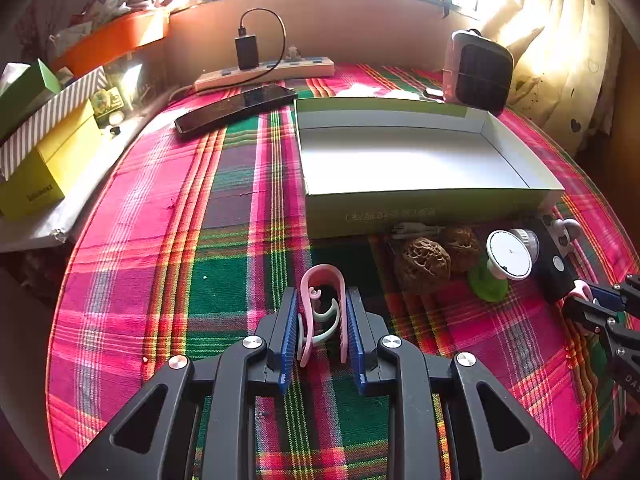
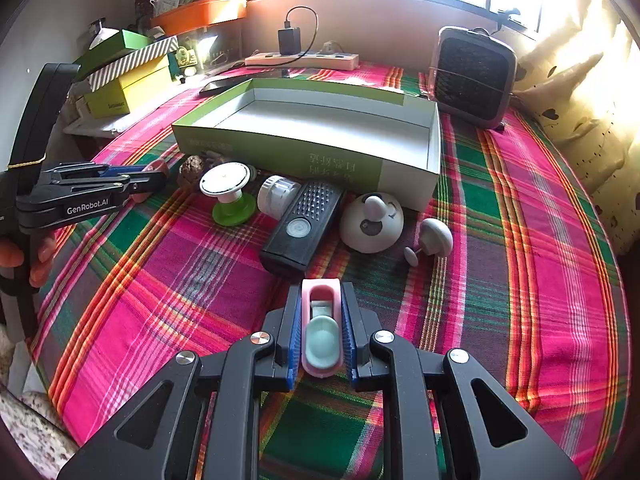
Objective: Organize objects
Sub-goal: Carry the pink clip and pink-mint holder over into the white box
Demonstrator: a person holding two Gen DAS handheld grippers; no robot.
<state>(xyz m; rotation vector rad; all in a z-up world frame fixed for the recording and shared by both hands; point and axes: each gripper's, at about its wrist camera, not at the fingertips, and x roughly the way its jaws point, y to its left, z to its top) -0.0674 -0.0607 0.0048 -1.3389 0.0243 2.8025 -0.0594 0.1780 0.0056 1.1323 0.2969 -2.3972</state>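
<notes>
Sunlight from the window falls on a table with a plaid cloth [image 1: 200,208], pink and green. On it lies an open green box [image 2: 280,152], white inside and with nothing in it yet. In front of the box stand the small things to sort: a black remote [image 2: 300,224], a white dome with a face [image 2: 374,224], a green-footed disc [image 2: 228,188], 2 wrinkled nuts [image 1: 424,264].

Both tongs hold 1 clip each, close above the cloth. The left gripper [image 1: 322,320] is pinching a pink clip [image 1: 320,300], an open loop with a pale green hook inside; its blue pads press the 2 sides of the loop. The right gripper [image 2: 320,328] is pressed together on a second pink clip [image 2: 320,328] with a pale green button.

I judge both clips light and made of thin plastic, a little springy. The loop can bend or slip out if squeezed hard, so holding it across the flat sides, near the middle, seems safest.
</notes>
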